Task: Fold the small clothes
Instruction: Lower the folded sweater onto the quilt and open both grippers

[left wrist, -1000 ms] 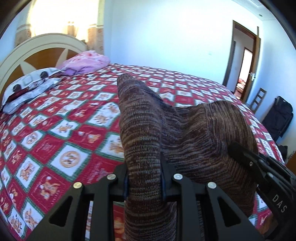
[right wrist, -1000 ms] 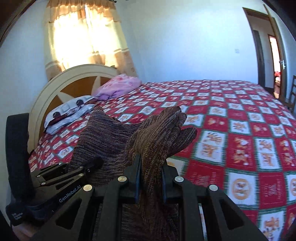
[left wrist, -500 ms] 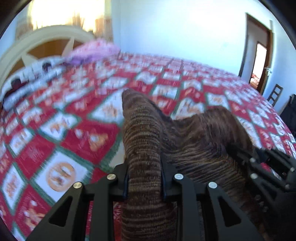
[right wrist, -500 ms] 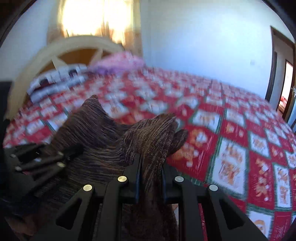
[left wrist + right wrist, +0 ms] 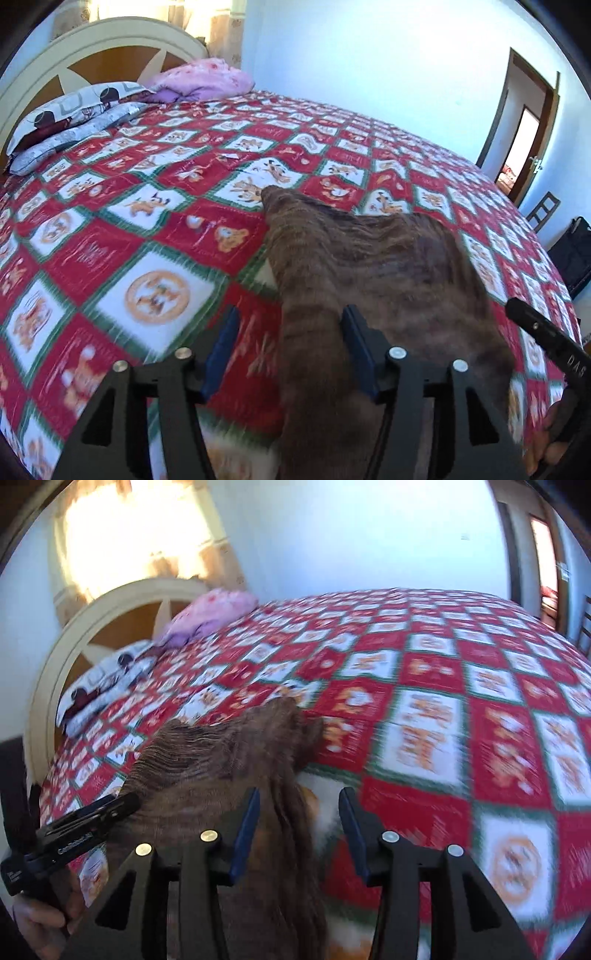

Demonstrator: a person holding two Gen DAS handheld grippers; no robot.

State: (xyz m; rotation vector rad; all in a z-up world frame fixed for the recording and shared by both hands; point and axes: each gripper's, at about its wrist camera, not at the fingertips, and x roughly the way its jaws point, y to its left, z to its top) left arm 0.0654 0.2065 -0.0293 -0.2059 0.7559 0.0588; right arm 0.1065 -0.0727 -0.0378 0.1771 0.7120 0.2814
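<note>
A brown striped knit garment (image 5: 369, 258) lies spread on the red checked bedspread (image 5: 147, 229). Its near edge still runs between the fingers of my left gripper (image 5: 290, 350). Those jaws are opening: the cloth leans on the right pad, and the left pad stands clear of it. In the right wrist view the same garment (image 5: 221, 757) passes by the left pad of my right gripper (image 5: 299, 830). Its jaws are also opening, and a gap shows beside the cloth. Each gripper appears in the other's view: right gripper (image 5: 546, 336), left gripper (image 5: 74, 834).
A patterned pillow (image 5: 74, 118) and a pink bundle (image 5: 203, 79) lie by the cream headboard (image 5: 92, 44). A doorway (image 5: 524, 147), a chair (image 5: 545, 210) and a black bag (image 5: 572, 254) stand beyond the bed's right side. A hand (image 5: 37, 923) holds the left gripper.
Both grippers sank toward the bed with the garment. Their jaws, shut on the knit cloth before, have parted, and the garment has dropped onto the bedspread.
</note>
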